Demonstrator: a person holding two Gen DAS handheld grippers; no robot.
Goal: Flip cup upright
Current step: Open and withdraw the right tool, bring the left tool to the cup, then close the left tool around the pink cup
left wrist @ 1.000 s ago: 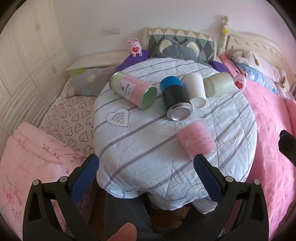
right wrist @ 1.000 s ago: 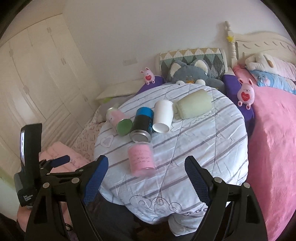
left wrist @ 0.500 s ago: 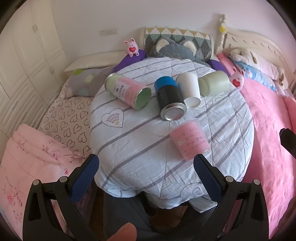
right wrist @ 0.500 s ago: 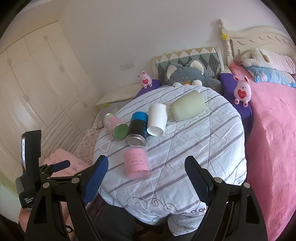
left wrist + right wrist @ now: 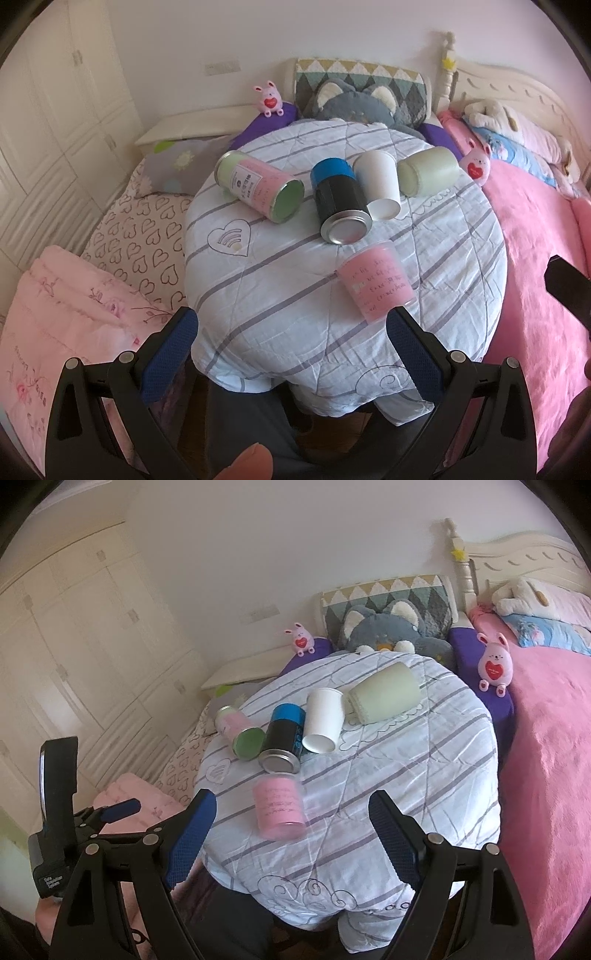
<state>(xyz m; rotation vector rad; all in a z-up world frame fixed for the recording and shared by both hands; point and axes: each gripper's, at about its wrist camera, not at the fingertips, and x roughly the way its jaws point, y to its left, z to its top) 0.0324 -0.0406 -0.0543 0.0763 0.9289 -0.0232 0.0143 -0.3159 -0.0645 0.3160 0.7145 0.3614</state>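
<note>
Ahead of the left tongs [image 5: 291, 332], whose fingers are spread wide with nothing between them, the pink cup [image 5: 375, 282] lies on its side on the covered table [image 5: 280, 295], close above the right finger [image 5: 413, 356]. Beyond it lie a black can [image 5: 340, 201], white cup [image 5: 378, 184] and green jar [image 5: 428, 176].

Likewise the right tongs [image 5: 291, 827] gape wide and empty; the pink cup [image 5: 279, 805] lies between the fingertips, nearer the left finger [image 5: 192, 834].

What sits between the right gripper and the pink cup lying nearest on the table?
Nothing visible. The pink cup lies on its side ahead of the open right gripper, only bare striped cloth between them. The black-and-blue can lies just beyond the cup, not in the path.
</note>
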